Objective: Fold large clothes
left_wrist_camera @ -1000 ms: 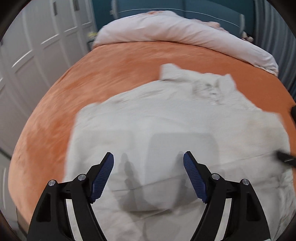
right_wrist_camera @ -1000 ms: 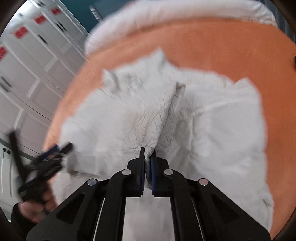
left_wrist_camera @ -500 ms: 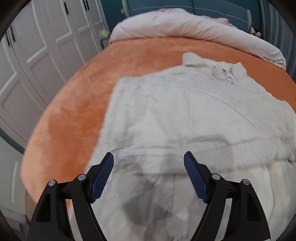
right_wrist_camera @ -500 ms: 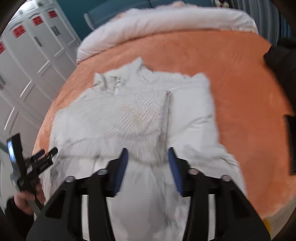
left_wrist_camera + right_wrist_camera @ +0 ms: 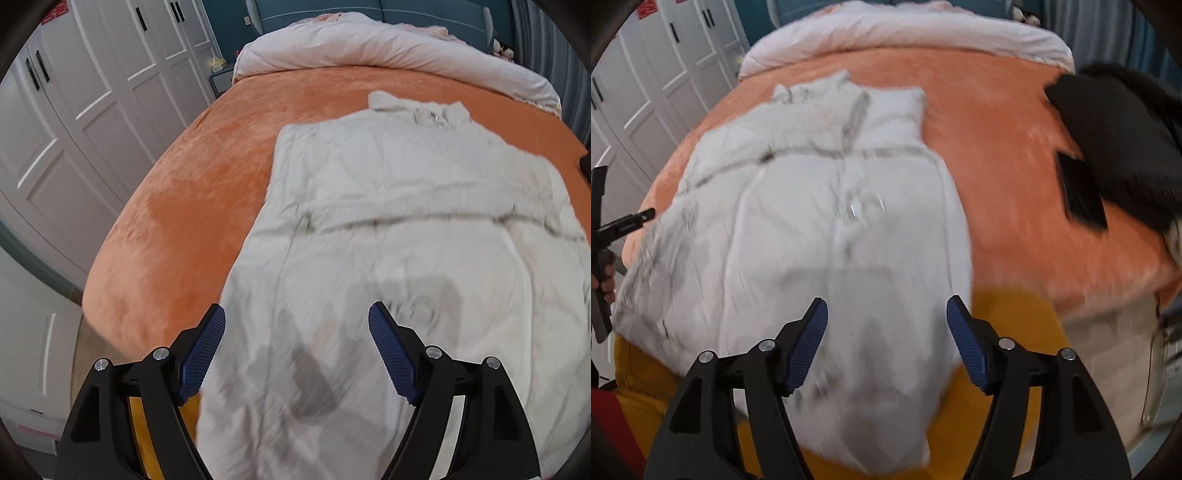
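Coat [image 5: 399,229] lies flat on the orange bed [image 5: 192,192], its near hem hanging over the edge. Left gripper [image 5: 297,347] hovers wide and empty; right gripper [image 5: 887,345] has just been opening, nothing between its jaws. The loose hem could slide off and drag the folded sleeves askew.
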The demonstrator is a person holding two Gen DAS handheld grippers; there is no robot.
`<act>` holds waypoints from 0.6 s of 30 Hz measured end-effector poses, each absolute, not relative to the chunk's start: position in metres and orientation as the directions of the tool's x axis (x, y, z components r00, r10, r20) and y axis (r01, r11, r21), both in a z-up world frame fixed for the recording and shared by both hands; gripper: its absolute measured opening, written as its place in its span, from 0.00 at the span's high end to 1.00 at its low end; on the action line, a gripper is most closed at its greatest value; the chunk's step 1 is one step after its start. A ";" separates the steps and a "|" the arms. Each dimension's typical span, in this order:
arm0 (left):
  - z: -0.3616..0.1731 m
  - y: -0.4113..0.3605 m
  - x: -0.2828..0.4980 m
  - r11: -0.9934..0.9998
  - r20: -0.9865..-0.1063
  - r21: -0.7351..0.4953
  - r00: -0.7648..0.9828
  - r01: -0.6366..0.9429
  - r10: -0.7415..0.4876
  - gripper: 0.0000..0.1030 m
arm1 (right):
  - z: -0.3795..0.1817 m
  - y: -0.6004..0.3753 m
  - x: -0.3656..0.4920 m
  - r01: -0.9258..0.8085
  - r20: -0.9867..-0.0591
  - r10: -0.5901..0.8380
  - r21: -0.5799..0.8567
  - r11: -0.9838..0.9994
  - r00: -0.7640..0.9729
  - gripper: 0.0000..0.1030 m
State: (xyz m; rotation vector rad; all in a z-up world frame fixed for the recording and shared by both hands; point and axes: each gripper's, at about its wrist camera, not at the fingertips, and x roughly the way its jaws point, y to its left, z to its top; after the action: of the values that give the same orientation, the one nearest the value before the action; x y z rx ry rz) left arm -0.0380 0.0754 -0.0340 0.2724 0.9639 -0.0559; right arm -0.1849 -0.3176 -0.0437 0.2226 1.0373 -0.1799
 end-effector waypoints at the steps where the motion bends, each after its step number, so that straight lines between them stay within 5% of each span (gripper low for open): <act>1: -0.036 0.082 -0.045 0.964 -0.823 0.208 0.563 0.165 0.081 0.24 | -0.047 -0.318 -0.194 0.265 -0.873 -0.049 0.093 0.960 0.485 0.37; 7: -0.050 0.131 -0.081 0.979 -0.884 0.144 0.463 0.146 0.061 0.20 | -0.063 -0.328 -0.236 0.325 -0.884 0.052 0.225 0.919 0.464 0.35; 14: -0.075 0.171 -0.116 0.990 -0.928 -0.053 0.360 0.133 -0.098 0.20 | -0.066 -0.332 -0.241 0.321 -0.852 0.154 0.348 0.881 0.501 0.33; 18: -0.078 0.159 -0.118 0.978 -0.932 -0.104 0.324 0.180 -0.159 0.28 | -0.068 -0.317 -0.236 0.263 -0.846 0.220 0.382 0.886 0.486 0.39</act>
State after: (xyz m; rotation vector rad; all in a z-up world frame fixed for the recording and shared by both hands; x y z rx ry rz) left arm -0.1185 0.1592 -0.0777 0.0196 1.2204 -0.2223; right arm -0.2364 -0.3171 -0.0681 0.5063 1.0755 -0.0277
